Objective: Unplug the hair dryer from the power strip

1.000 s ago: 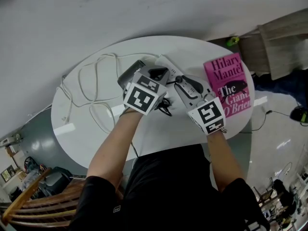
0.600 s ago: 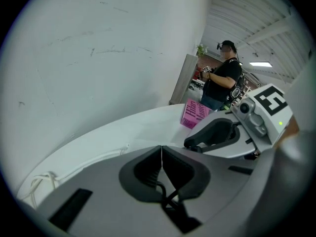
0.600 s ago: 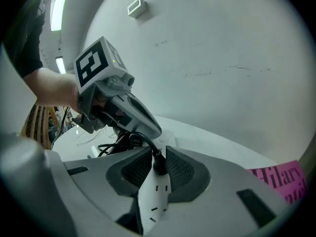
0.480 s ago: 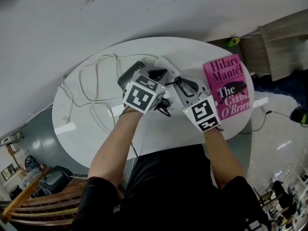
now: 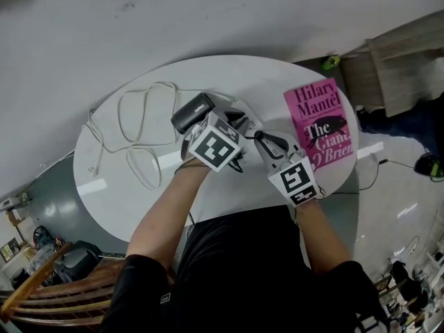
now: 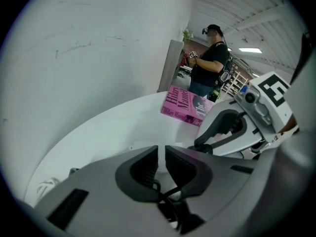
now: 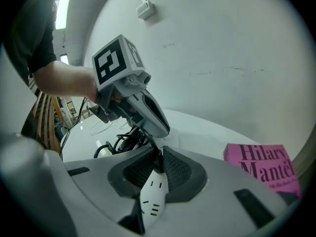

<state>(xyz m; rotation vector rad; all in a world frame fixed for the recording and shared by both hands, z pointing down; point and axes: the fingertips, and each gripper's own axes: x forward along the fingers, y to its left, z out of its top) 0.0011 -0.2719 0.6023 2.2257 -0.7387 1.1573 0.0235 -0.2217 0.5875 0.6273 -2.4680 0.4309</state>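
The dark hair dryer (image 5: 193, 112) lies on the round white table (image 5: 111, 186), and its black cord (image 7: 126, 139) is bunched beside it. My right gripper (image 7: 159, 169) is shut on the end of the white power strip (image 7: 152, 194), sockets facing up. In the head view it (image 5: 269, 141) sits just right of my left gripper (image 5: 234, 120). The left gripper (image 6: 161, 164) has its jaws opening, a narrow gap between the pads. A loop of black cord (image 6: 168, 196) hangs just under them, not pinched. Its tip almost touches the right gripper's jaws.
A pink book (image 5: 319, 120) lies at the table's right side. A white cable (image 5: 139, 116) loops over the left half. A wall runs close behind the table. A person (image 6: 210, 58) stands far off beyond the book.
The left gripper has shifted right, uncovering the hair dryer's dark barrel. The right gripper has drawn back toward the near edge and slightly left.
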